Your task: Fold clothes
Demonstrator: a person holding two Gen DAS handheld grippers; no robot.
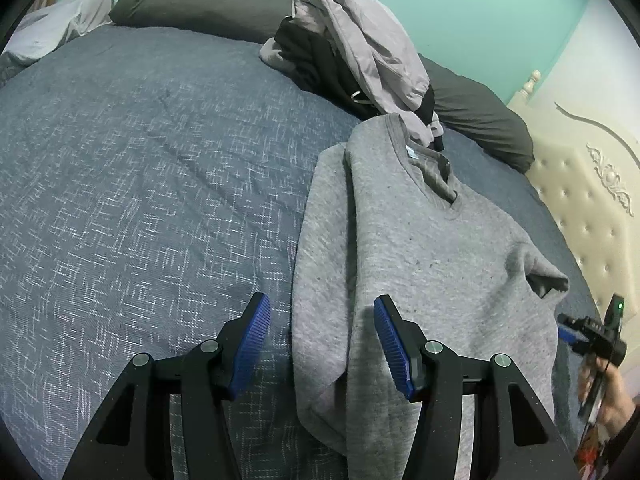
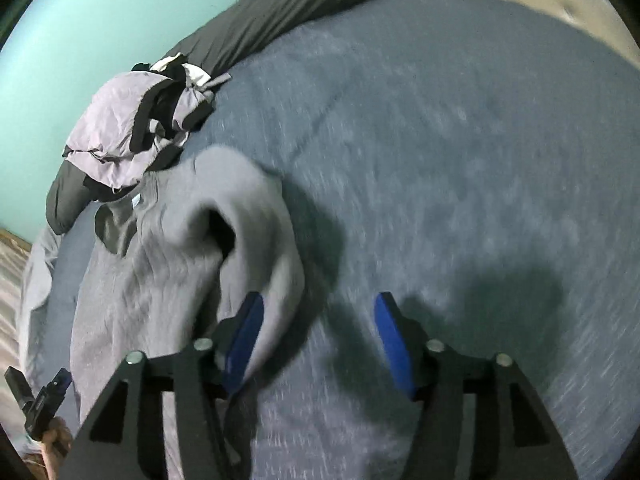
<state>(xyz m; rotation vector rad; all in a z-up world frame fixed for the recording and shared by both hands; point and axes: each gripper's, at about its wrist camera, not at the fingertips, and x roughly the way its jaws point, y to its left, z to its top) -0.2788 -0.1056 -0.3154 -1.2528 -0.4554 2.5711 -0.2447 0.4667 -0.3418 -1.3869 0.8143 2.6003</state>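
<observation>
Both tools are standing wide and gripping nothing: left tool (image 1: 322, 340) is hovering at lower centre over the near edge of the grey sweatshirt (image 1: 420, 248); right tool (image 2: 318, 340) is sitting beside its sleeve (image 2: 256, 216), cloth brushing one pad. Sweatshirt is lying on the bed (image 1: 140, 160), centre right, one side folded. Unfolded clothes pile (image 1: 352, 44) is waiting upper centre. Judgement: sleeve fold is under way; next is regripping that sleeve.
</observation>
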